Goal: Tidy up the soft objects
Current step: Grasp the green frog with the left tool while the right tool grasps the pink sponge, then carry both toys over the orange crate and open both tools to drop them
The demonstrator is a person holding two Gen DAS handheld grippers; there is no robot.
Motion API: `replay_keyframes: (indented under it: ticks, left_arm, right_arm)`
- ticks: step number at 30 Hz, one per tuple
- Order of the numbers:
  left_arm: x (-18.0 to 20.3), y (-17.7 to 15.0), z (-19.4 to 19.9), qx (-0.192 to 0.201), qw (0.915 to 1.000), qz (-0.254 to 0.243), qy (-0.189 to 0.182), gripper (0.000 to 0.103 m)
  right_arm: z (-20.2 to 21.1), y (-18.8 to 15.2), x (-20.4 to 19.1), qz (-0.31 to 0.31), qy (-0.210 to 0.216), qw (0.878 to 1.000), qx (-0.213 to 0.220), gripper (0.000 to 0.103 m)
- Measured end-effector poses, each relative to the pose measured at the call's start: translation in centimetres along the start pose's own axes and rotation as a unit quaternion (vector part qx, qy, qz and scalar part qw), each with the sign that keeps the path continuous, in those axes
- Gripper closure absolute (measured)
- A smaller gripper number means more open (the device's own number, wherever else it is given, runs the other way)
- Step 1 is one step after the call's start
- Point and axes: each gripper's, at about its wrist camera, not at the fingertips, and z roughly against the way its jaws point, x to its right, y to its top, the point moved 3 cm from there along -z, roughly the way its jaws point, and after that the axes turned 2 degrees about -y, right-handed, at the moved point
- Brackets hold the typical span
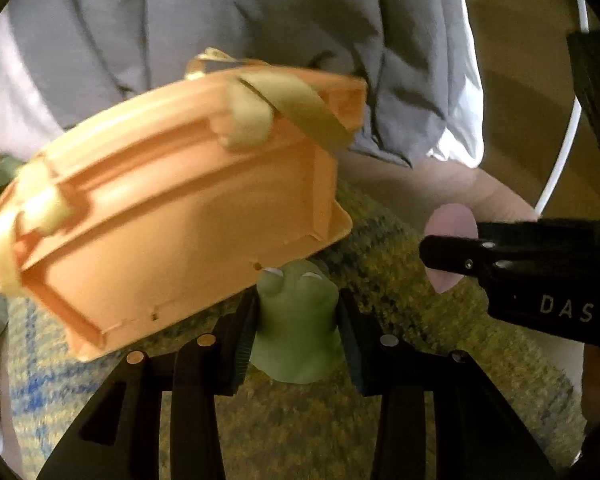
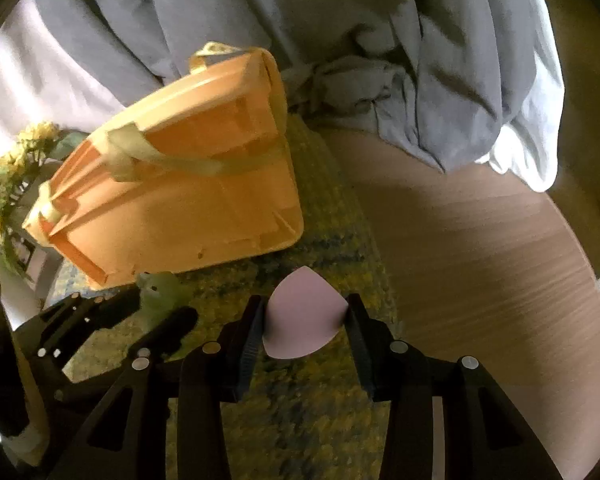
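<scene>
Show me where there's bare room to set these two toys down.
Free: the wood floor, between the yellow rug's right edge and the grey bedding. Also open rug below the right gripper holding the pink piece. Crowded: left, where the orange bin and the left gripper with the green toy sit close.

The left gripper (image 1: 296, 328) points steeply down, its jaws clamped on a green soft toy (image 1: 296, 320). Just beside it, the right gripper (image 2: 306, 320) also tilts down, its pads pressing a pink sponge (image 2: 304, 316) from both sides.
</scene>
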Motion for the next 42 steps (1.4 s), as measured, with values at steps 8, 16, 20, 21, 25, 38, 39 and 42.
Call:
replay_keyframes:
  ticks: [8,16,20,21,25,38,39,42]
  left_arm:
    - [-1.5,-0.2,5.6,0.044,0.9973,0.044,0.040,0.064]
    - [-1.6,-1.2,10.6,0.074,0.9913,0.071,0.082,0.064]
    - [-1.7,-1.6,13.2,0.088,0.9876,0.082,0.100,0.064]
    - [-1.7,-1.6,13.7,0.091,0.9870,0.083,0.103,0.064]
    - [-1.8,-1.5,15.7,0.107,0.9833,0.089,0.117,0.064]
    - [-2.7,0.7,19.2,0.159,0.9721,0.094,0.145,0.064]
    - [-2.8,1.0,19.4,0.163,0.9710,0.094,0.147,0.064]
    - [-3.0,2.1,19.9,0.174,0.9679,0.094,0.156,0.064]
  right_arm:
    - [3.4,-0.1,-1.5,0.022,0.013,0.999,0.040,0.061]
    - [7.0,-0.9,-3.7,0.056,0.035,0.995,0.077,0.061]
    - [8.5,-1.2,-4.4,0.071,0.045,0.992,0.092,0.061]
    - [9.0,-1.3,-4.6,0.074,0.049,0.991,0.097,0.061]
    - [10.5,-1.3,-5.4,0.082,0.061,0.989,0.111,0.061]
    - [13.7,0.6,-6.8,0.089,0.083,0.979,0.165,0.061]
    - [13.9,1.0,-6.9,0.089,0.084,0.977,0.172,0.061]
    - [14.5,2.1,-7.2,0.089,0.088,0.974,0.189,0.061]
